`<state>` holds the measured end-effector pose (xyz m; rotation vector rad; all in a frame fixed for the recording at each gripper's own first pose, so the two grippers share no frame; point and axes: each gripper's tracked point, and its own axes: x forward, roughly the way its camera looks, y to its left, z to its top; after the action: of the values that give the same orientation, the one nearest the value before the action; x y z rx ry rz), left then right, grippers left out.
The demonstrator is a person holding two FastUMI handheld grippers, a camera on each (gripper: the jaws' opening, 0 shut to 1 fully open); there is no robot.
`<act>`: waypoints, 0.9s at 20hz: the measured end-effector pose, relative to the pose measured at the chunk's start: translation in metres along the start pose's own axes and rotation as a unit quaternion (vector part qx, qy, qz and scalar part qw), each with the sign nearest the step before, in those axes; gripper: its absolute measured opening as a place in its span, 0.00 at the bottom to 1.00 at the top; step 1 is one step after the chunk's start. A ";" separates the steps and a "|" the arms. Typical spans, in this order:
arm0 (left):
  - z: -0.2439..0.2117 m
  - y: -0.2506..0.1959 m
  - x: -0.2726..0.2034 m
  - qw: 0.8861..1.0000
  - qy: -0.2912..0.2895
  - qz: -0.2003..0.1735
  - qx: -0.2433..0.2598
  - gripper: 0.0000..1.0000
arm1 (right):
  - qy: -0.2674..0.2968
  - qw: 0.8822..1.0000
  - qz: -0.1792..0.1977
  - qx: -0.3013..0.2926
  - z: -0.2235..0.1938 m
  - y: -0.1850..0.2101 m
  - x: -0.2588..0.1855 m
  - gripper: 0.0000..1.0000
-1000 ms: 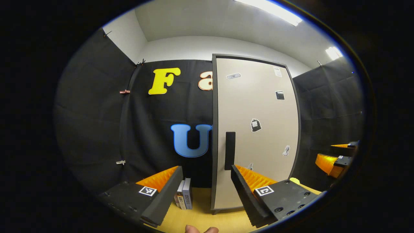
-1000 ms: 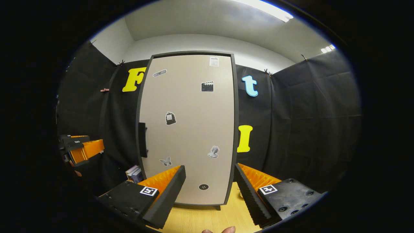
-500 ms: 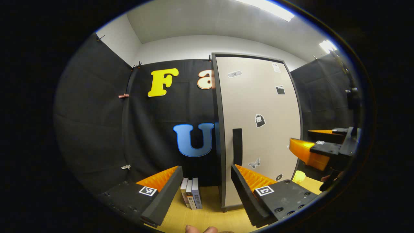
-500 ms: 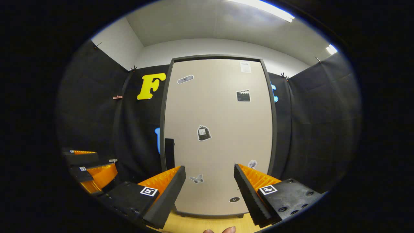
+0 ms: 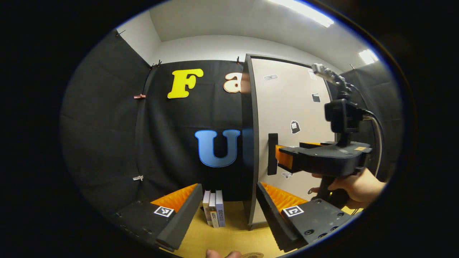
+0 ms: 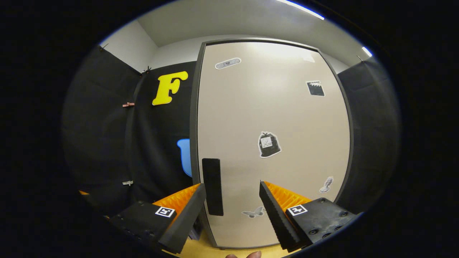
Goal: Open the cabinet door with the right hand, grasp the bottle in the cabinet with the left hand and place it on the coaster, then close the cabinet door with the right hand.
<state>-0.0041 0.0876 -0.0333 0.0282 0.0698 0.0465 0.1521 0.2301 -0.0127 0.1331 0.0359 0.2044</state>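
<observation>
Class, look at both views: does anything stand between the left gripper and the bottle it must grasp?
Yes. The shut cabinet door stands in front of the left gripper. The right gripper, open, is at the door's handle.

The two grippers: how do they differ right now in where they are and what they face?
The right gripper is raised level with the cabinet door's handle, close up to it; the left gripper sits lower, farther back over the table. The right gripper faces the cabinet door squarely; the left gripper faces the cabinet's left edge and the books beside it. Both have open jaws and hold nothing.
</observation>
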 end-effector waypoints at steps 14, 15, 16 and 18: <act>-0.002 0.031 0.001 1.000 0.002 -0.001 -0.011 0.95 | 0.064 0.995 -0.048 0.057 -0.046 0.019 0.050 0.37; -0.003 0.031 0.000 1.000 0.001 0.001 -0.009 0.95 | 0.054 0.997 -0.048 0.040 -0.044 0.019 0.051 0.37; -0.002 0.031 -0.002 1.000 0.001 0.001 -0.009 0.95 | 0.051 0.998 -0.042 0.018 -0.044 0.021 0.048 0.30; -0.001 0.032 -0.002 1.000 0.001 0.002 -0.009 0.95 | 0.053 0.998 -0.023 0.011 -0.043 0.022 0.044 0.17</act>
<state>-0.0075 0.1195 -0.0337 0.0101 0.0722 0.0513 0.1889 0.2661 -0.0536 0.1442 0.1463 0.1648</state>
